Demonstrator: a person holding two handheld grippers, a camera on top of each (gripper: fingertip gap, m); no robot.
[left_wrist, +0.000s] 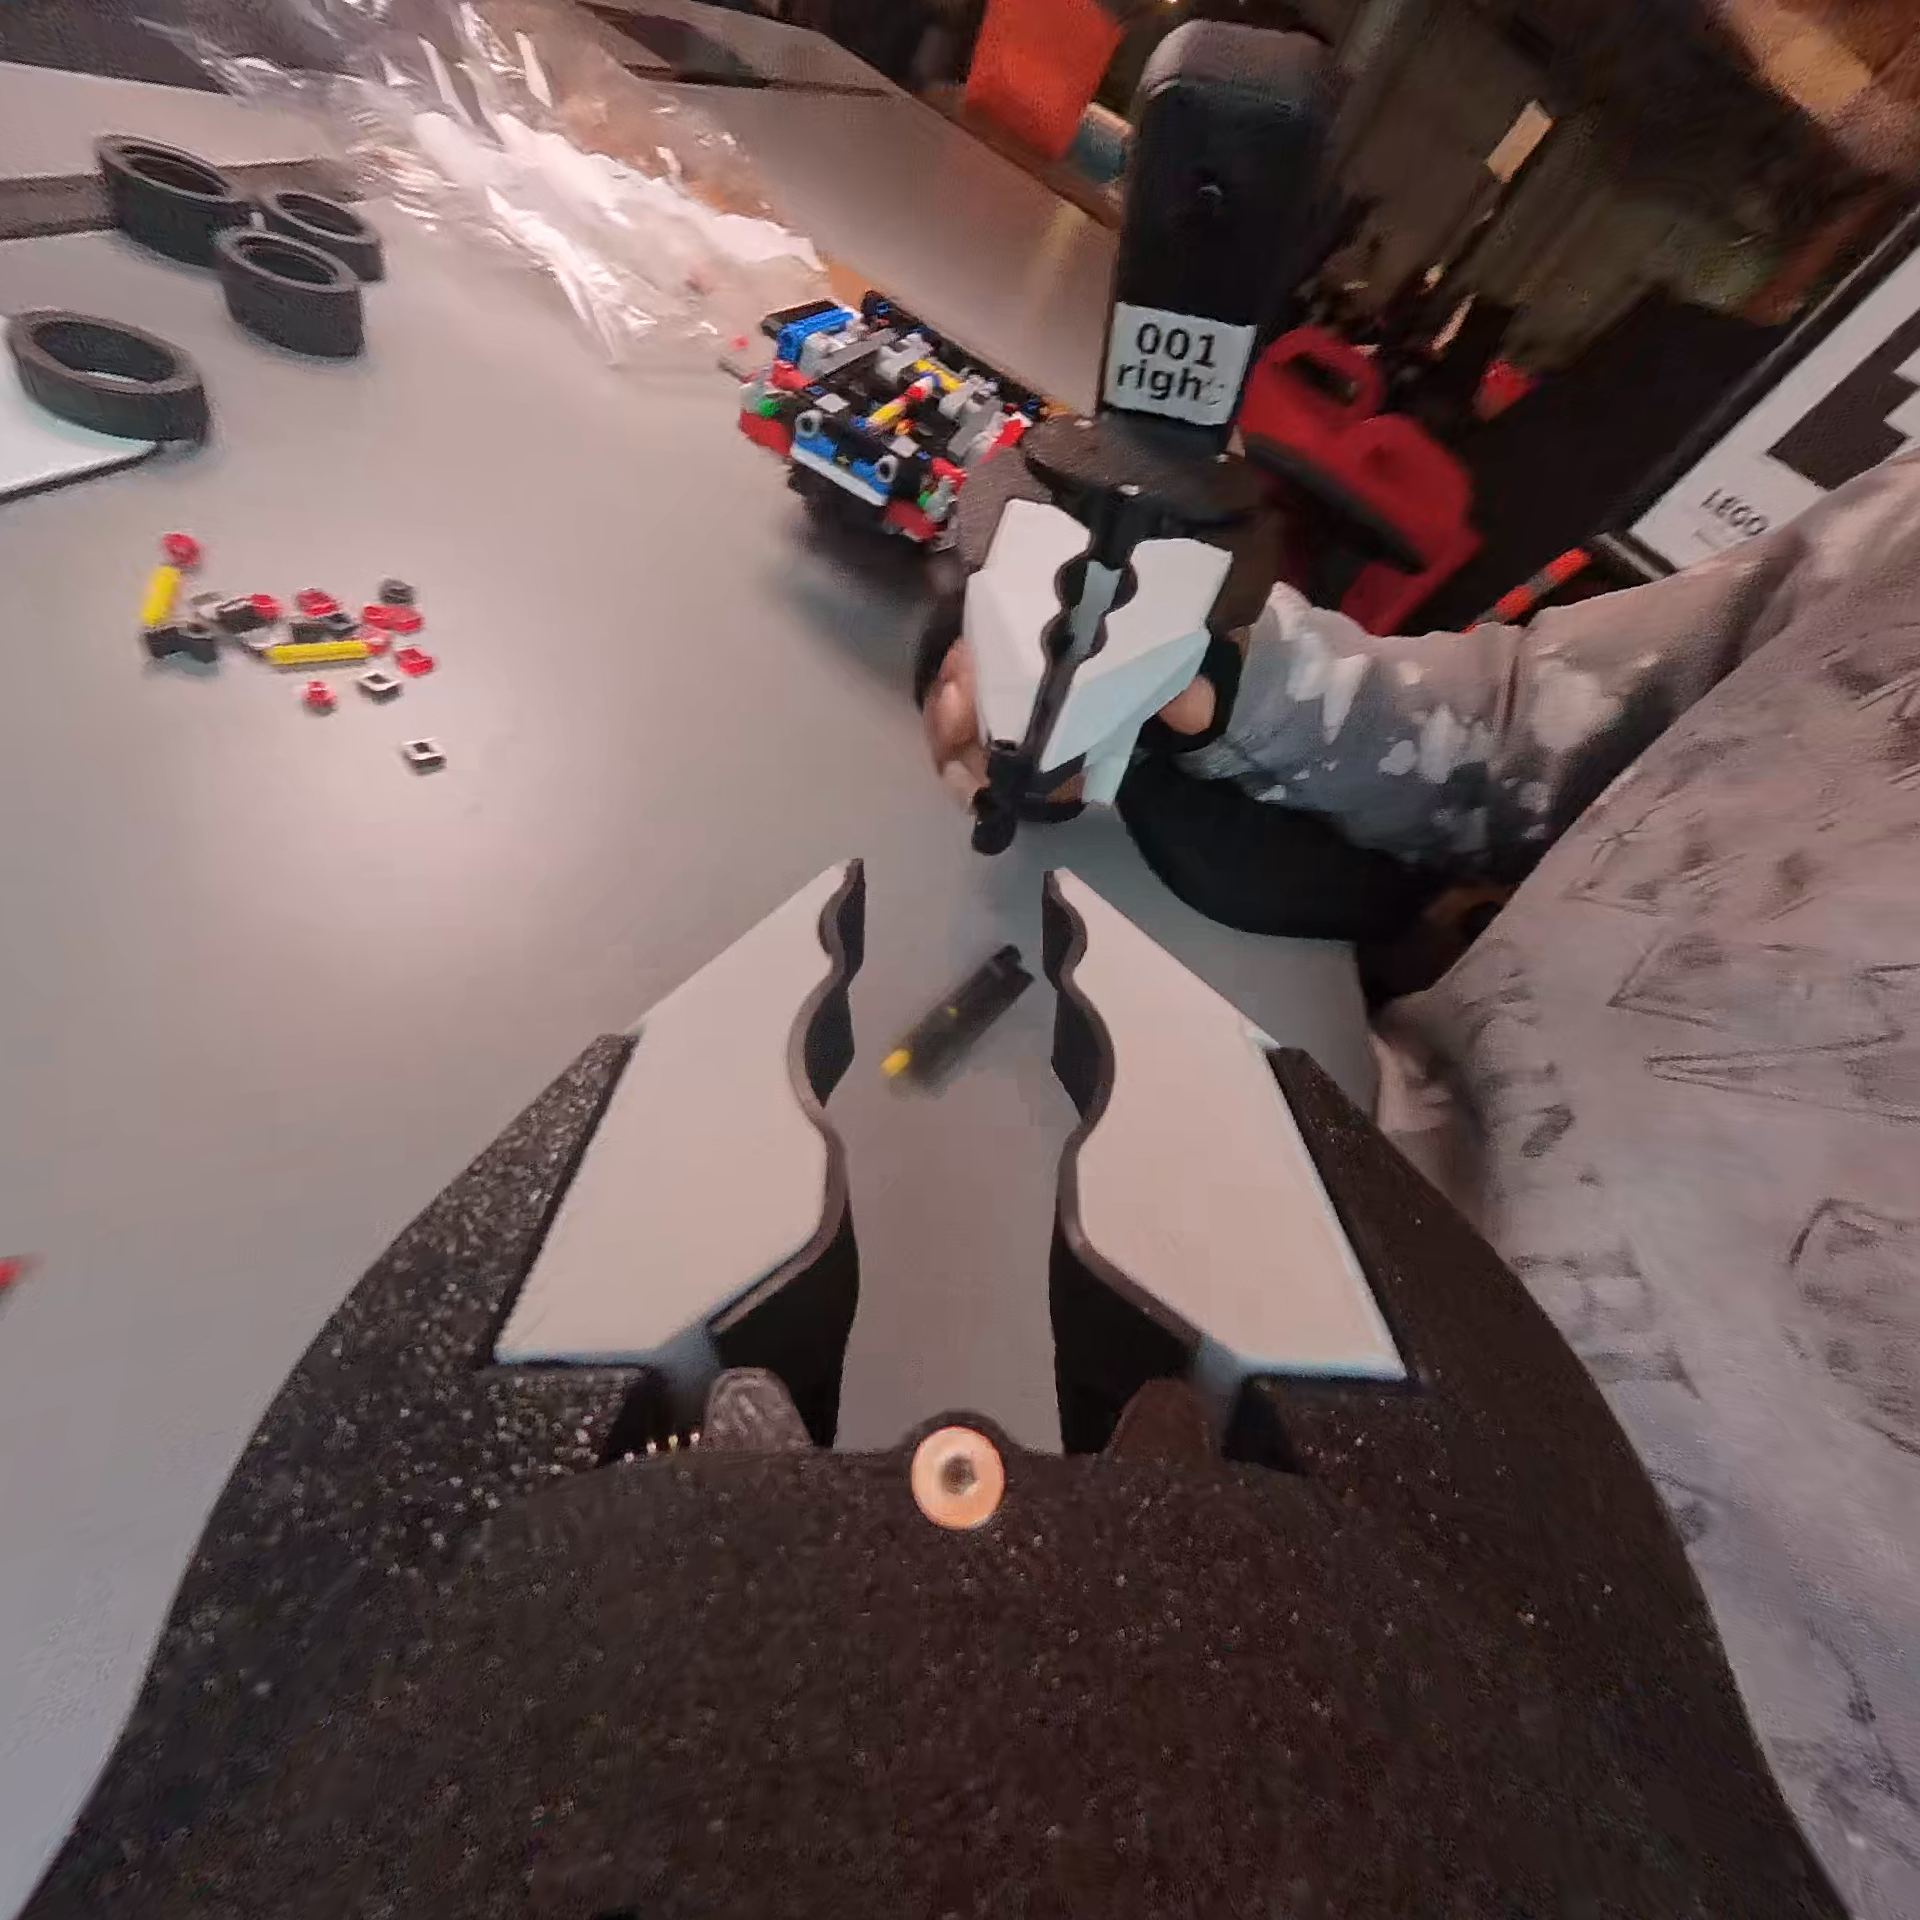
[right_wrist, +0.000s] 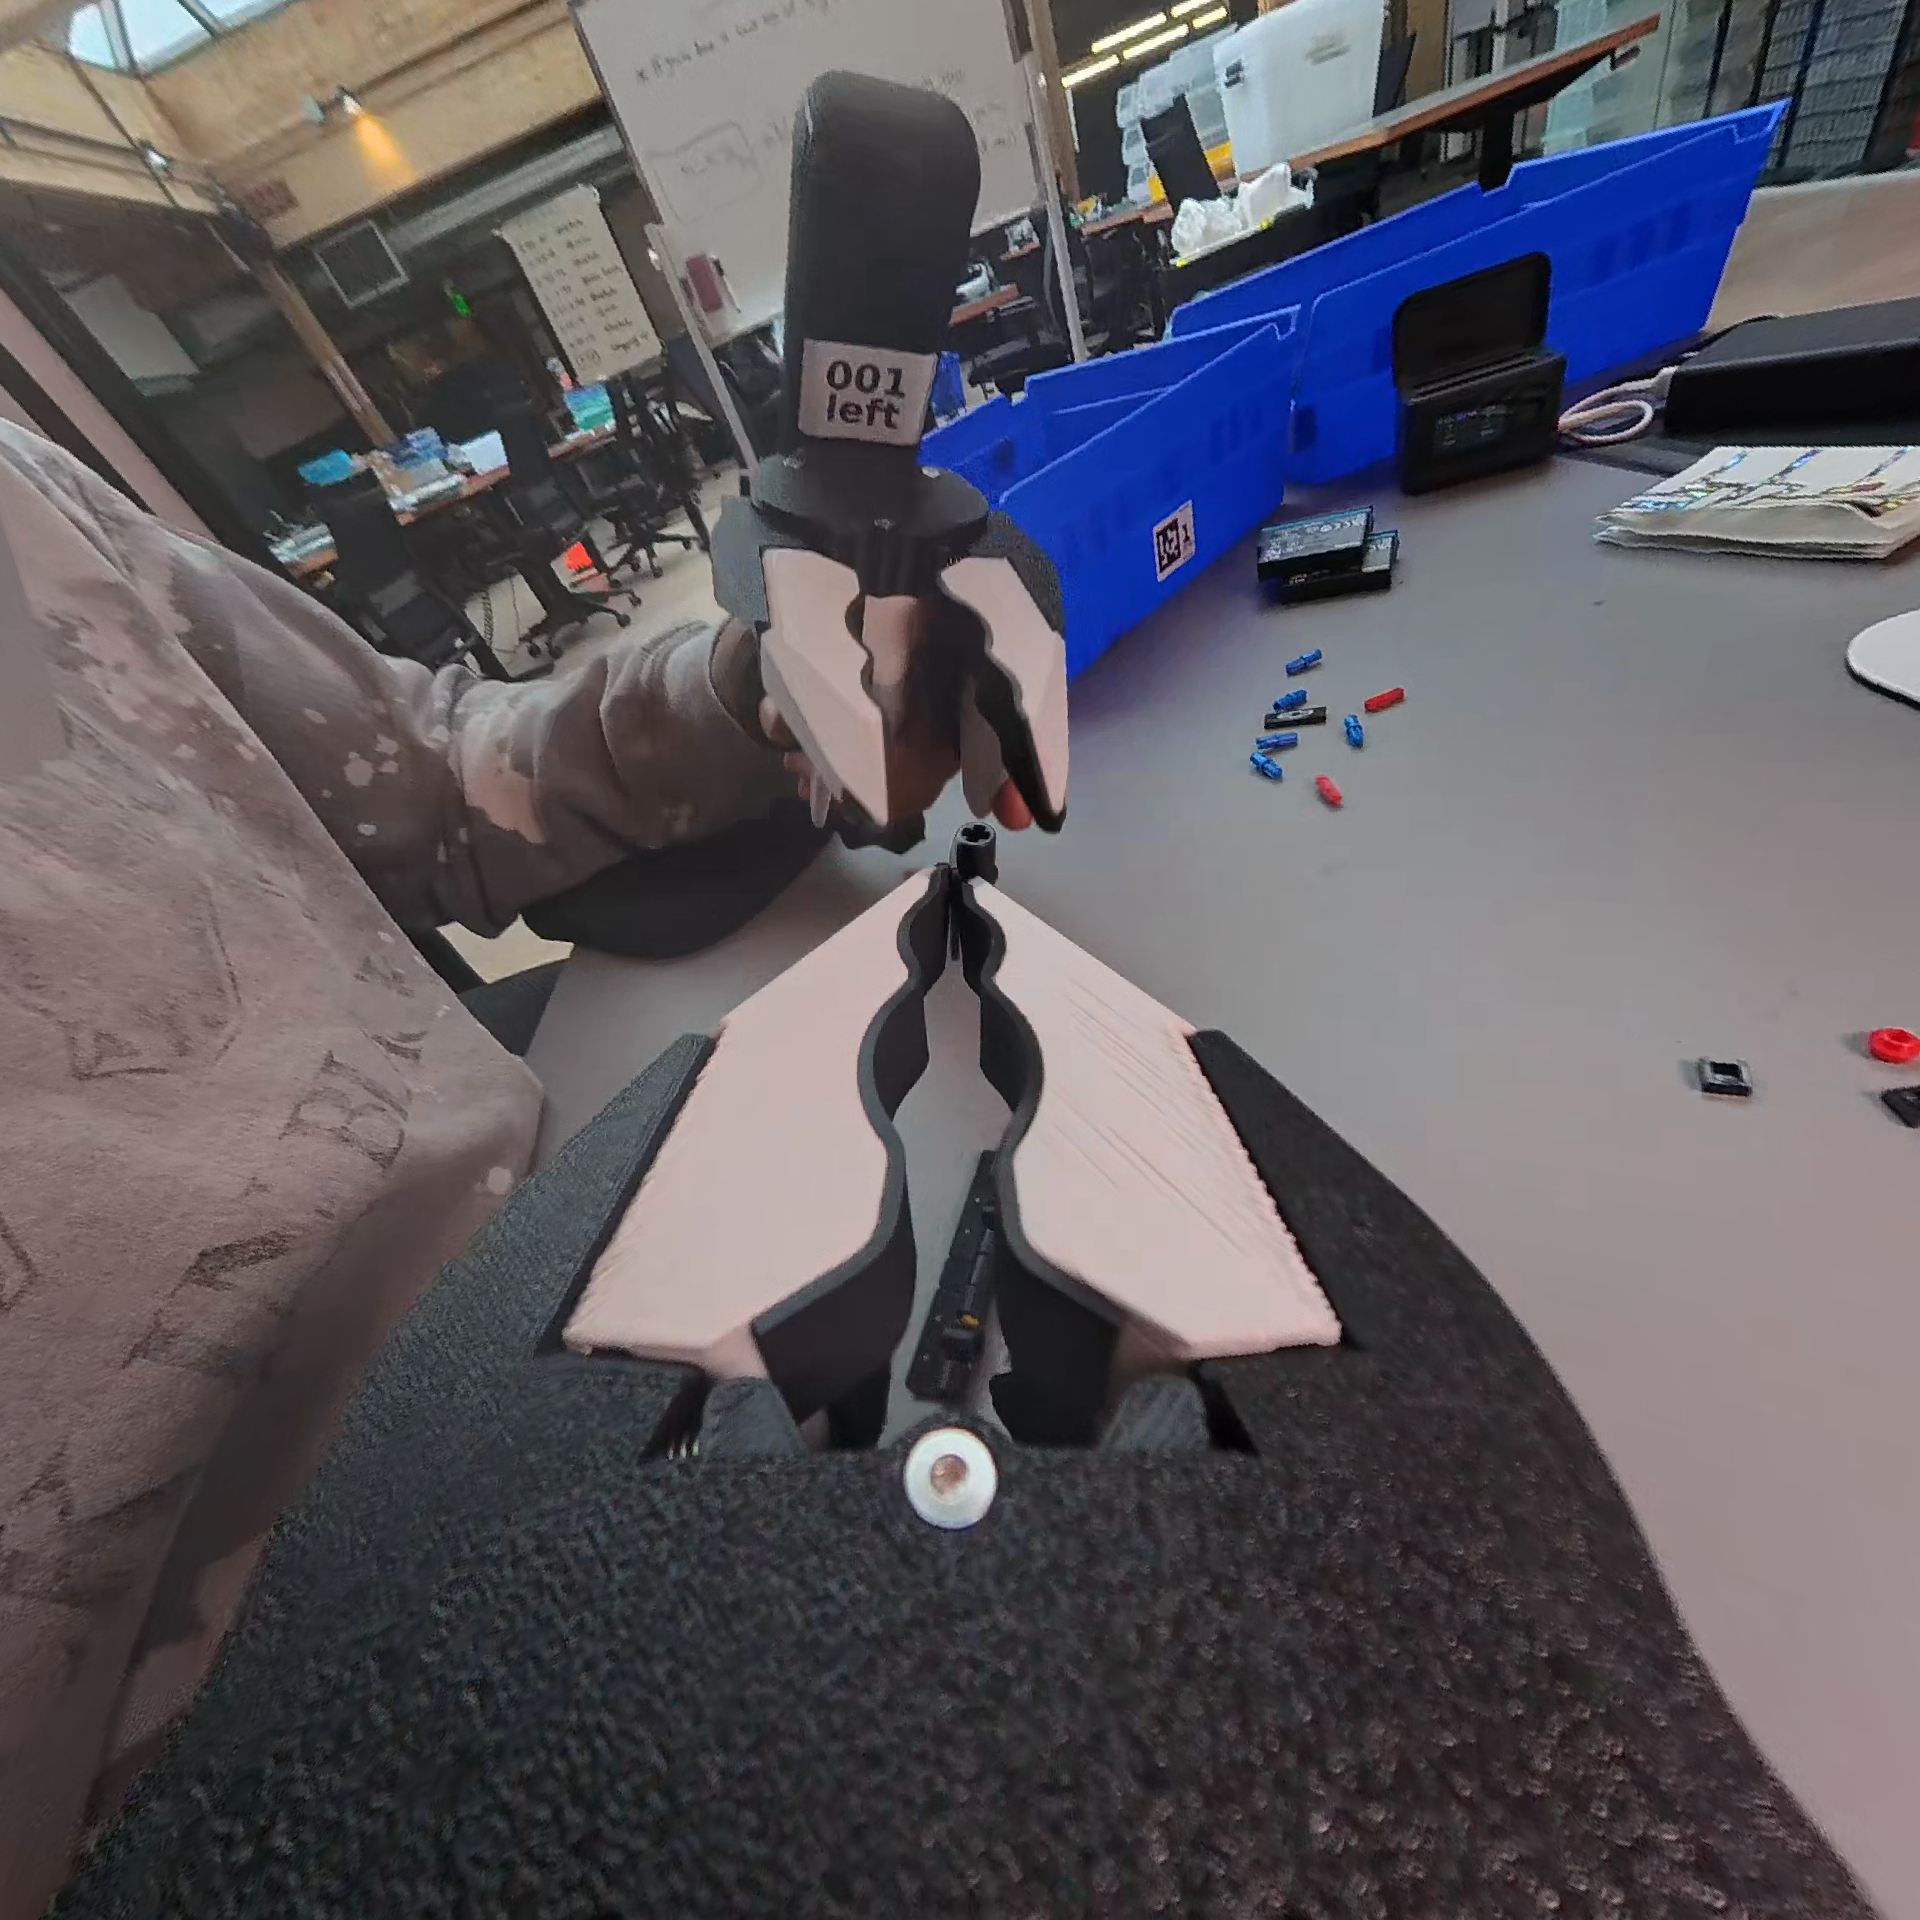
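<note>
In the left wrist view my left gripper (left_wrist: 954, 883) is open and empty, low over the grey table (left_wrist: 520, 935). A small black piece with a yellow end (left_wrist: 956, 1013) lies on the table between its fingers, touching neither. My right gripper (left_wrist: 1023, 790) points toward it from just beyond, shut on a small black connector piece (left_wrist: 992, 821) that sticks out of its tips. In the right wrist view the right gripper (right_wrist: 961, 888) pinches that black connector (right_wrist: 975, 847). The left gripper (right_wrist: 966, 821) faces it closely, jaws apart. A black piece (right_wrist: 961, 1299) shows through the gap below the fingers.
A part-built multicoloured brick model (left_wrist: 873, 416), loose red, yellow and black pieces (left_wrist: 291, 634), black tyres (left_wrist: 291, 270) and clear plastic bags (left_wrist: 582, 208) lie on the left. Blue bins (right_wrist: 1143, 499), blue and red pins (right_wrist: 1309, 727), a black case (right_wrist: 1475, 384) and a booklet (right_wrist: 1766, 499) lie on the right. Both grippers' tips are close together, under 4 cm apart.
</note>
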